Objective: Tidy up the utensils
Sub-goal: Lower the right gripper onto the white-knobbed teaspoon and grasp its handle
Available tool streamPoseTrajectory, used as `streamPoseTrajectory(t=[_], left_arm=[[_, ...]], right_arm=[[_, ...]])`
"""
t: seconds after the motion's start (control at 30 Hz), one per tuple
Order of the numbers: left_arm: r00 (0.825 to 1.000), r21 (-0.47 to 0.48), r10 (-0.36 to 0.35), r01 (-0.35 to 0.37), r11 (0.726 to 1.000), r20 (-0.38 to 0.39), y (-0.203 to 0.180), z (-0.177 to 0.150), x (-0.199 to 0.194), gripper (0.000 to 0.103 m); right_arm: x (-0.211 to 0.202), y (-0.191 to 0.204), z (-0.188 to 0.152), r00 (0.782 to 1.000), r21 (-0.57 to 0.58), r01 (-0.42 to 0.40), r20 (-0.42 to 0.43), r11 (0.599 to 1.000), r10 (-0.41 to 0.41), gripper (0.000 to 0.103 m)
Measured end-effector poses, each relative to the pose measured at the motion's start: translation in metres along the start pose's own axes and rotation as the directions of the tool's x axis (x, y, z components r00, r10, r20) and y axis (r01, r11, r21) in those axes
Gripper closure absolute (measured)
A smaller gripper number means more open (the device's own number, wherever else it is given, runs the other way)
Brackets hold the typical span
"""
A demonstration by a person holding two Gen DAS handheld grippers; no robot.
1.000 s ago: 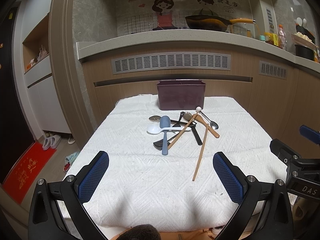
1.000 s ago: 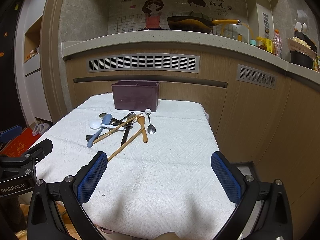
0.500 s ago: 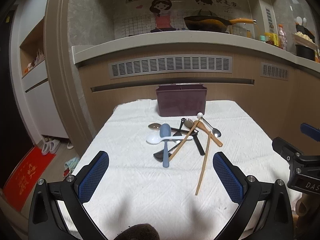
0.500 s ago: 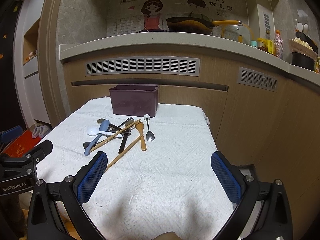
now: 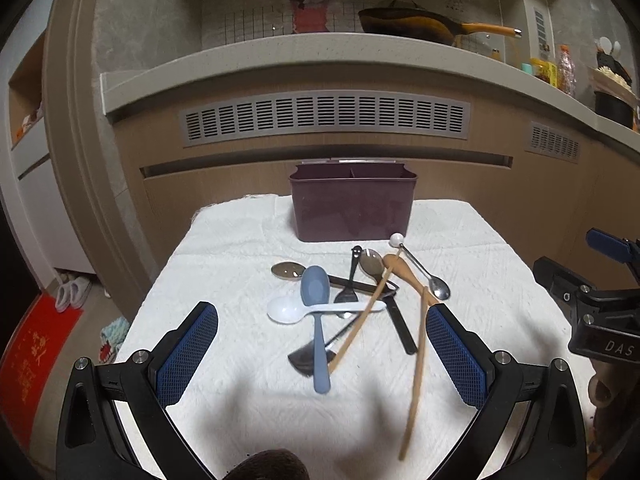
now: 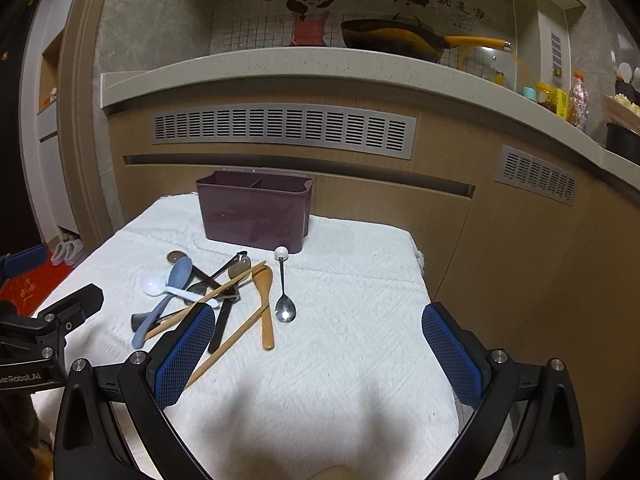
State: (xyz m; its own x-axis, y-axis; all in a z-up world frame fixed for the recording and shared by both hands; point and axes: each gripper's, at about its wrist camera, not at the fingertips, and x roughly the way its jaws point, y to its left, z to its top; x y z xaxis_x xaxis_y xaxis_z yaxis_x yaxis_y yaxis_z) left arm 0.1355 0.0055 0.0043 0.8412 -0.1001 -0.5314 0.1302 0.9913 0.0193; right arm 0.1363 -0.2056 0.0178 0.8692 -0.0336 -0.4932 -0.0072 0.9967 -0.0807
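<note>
A pile of utensils lies on a white towel-covered table (image 5: pixel 248 396): a blue spoon (image 5: pixel 316 320), a white spoon (image 5: pixel 288 309), a wooden spoon (image 6: pixel 266 304), wooden chopsticks (image 5: pixel 416 364), a metal spoon with a white ball end (image 6: pixel 283 300) and several dark utensils. A maroon divided holder (image 5: pixel 352 206) stands behind them, also in the right wrist view (image 6: pixel 256 210). My left gripper (image 5: pixel 320 354) is open above the near end of the pile. My right gripper (image 6: pixel 316 354) is open, to the right of the pile.
A wooden counter front with vents (image 5: pixel 320 120) rises just behind the table. The table's right edge (image 6: pixel 424 280) drops beside the cabinet. Slippers (image 5: pixel 70 292) and a red mat (image 5: pixel 28 356) lie on the floor at left.
Both grippers have moved forward and lower toward the pile, which now looks larger. Both stay open. No utensil has moved.
</note>
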Motion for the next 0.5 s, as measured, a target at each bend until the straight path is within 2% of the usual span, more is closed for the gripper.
streamPoseTrajectory(t=[0.23,0.37,0.5], left_arm=[[1.0,0.034,0.009,-0.008,0.999,-0.017,0.019,0.012,0.043,0.0],[0.997,0.037,0.009,-0.006,0.999,-0.074,0.027,0.013,0.072,0.0],[0.995,0.064,0.019,-0.014,0.998,-0.094,0.026,0.011,0.09,0.0]], right_arm=[[0.049,0.004,0.02,0.999,-0.043,0.001,-0.033,0.999,-0.003,0.001],[0.076,0.012,0.029,0.999,-0.075,-0.009,-0.048,0.997,0.006,0.001],[0.107,0.019,0.037,0.996,-0.094,-0.04,-0.082,0.995,0.033,0.001]])
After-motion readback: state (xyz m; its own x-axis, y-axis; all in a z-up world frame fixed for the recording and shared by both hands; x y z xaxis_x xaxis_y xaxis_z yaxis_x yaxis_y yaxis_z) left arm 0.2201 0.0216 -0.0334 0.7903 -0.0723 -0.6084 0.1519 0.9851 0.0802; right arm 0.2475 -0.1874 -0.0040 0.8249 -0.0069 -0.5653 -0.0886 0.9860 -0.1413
